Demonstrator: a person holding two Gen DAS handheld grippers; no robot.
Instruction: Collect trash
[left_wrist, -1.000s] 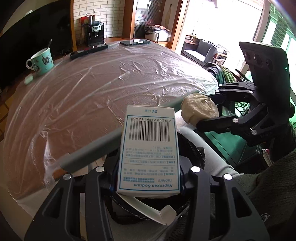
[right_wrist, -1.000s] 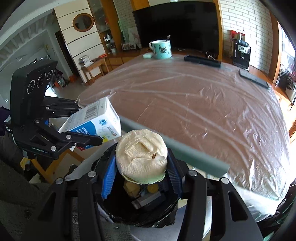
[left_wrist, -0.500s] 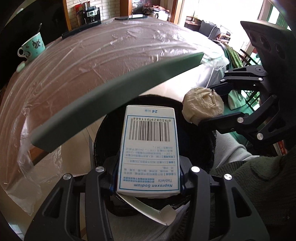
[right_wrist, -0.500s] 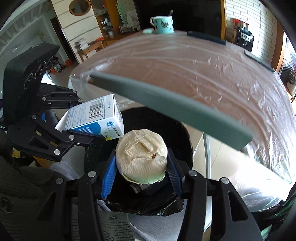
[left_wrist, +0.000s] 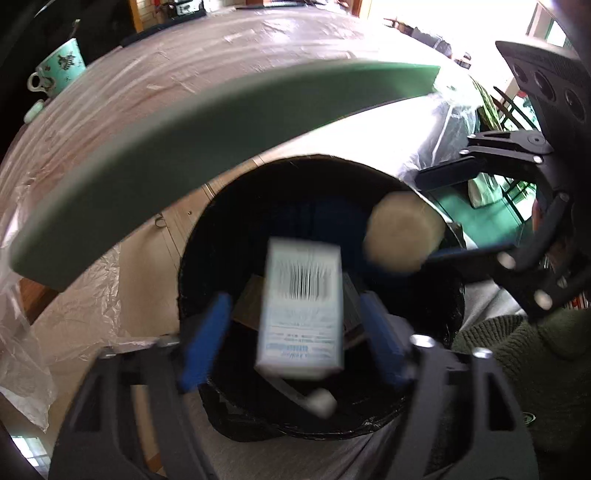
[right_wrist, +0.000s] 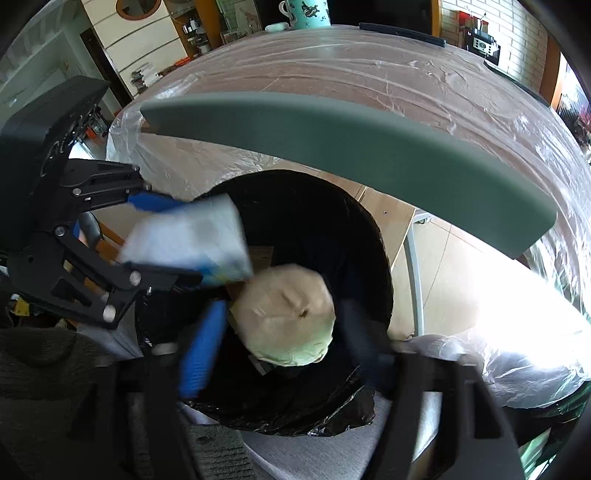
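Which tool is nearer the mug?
Neither clearly: the left tool and right tool both sit over the trash bin, far across the table from the mug.

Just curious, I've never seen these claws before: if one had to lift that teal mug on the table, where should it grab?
Probably across the teal mug's round body, coming in level from the side away from its handle. It stands upright on the table, so both walls are open to the fingers, and the handle's loop looks too small for one.
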